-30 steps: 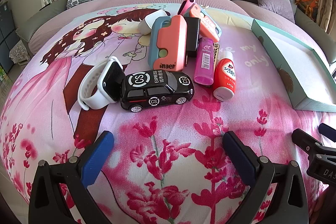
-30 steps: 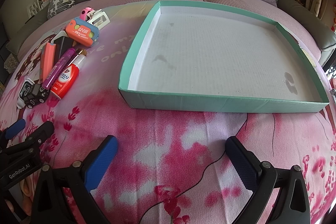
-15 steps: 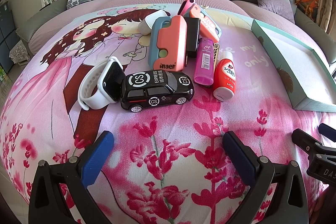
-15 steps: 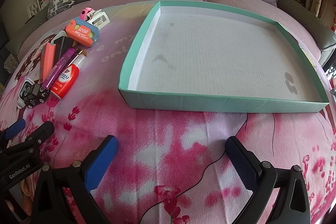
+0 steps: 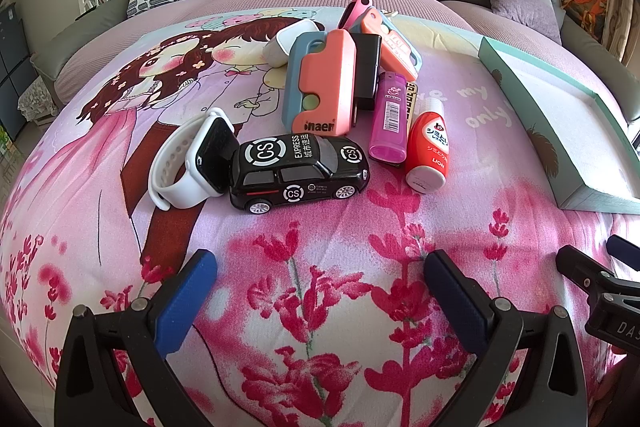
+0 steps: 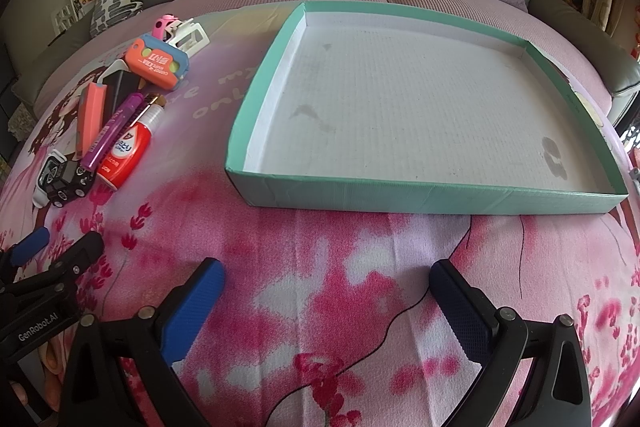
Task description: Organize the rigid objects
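Two grippers, both wide open and empty, hang low over a printed bedspread; nothing has been picked up yet, so this looks like the start of sorting.

Left wrist view: the left gripper [image 5: 320, 277] sits at bottom centre, its blue pads spread apart with only cloth between them. Just beyond it, mid-frame, lies the clutter: a black toy car [image 5: 298, 171] touching a white watch [image 5: 188, 163] on its left, a purple lighter [image 5: 388, 117] and a red bottle [image 5: 428, 145] side by side to the right, and a coral case [image 5: 326, 91] leaning on a black block [image 5: 366, 75] behind. More pink and coral pieces pile up further back. The tray [image 5: 600, 195] shows at the right edge, apart from the pile. The car is nearest and unobstructed at its front, so I judge it the likely first pick; the watch pressed against it could get dragged along.

Right wrist view: the right gripper [image 6: 326, 281] at bottom centre is spread just as wide, holding nothing, and faces the teal tray [image 6: 400, 193], which fills the centre and has nothing in it. The pile lies at the left, the bottle [image 6: 126, 153] closest to the tray. Cushions line the sofa at the top of the frame, clear of the work.
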Demonstrator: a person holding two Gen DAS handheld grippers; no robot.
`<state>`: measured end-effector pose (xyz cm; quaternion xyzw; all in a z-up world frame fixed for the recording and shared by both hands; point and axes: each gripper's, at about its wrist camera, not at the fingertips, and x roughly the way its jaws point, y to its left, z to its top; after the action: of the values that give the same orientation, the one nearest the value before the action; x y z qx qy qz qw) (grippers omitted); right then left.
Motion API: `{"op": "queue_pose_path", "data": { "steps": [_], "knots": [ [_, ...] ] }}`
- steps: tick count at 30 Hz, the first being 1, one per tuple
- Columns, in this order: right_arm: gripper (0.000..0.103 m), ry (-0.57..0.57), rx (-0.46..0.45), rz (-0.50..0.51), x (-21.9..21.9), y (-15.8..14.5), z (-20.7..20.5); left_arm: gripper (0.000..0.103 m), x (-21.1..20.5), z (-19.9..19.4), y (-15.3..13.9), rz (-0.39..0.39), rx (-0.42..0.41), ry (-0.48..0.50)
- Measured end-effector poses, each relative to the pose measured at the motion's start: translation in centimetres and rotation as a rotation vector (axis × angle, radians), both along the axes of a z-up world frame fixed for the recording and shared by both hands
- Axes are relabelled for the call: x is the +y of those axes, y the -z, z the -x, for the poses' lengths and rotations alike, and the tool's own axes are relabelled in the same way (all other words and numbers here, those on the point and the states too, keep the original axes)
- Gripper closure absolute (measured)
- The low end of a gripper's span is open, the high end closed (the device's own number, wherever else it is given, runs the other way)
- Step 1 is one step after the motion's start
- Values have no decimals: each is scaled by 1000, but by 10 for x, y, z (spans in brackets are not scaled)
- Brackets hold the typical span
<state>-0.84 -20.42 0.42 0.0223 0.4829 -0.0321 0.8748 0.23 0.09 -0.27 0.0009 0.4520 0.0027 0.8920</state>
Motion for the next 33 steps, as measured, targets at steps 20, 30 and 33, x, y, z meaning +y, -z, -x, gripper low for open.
{"op": "queue_pose_path", "data": {
  "steps": [20,30,33],
  "knots": [
    [0,-53,-165,-50,6,-50,12,0,39,3,-47,91,-73,-27],
    [0,-270,-194,-112,67,-88,-42,0,82,-35,-77,39,-48,-81],
    [0,-305,-164,-90,86,-83,-57,0,87,-52,-75,-1,-8,-77]
  ]
}}
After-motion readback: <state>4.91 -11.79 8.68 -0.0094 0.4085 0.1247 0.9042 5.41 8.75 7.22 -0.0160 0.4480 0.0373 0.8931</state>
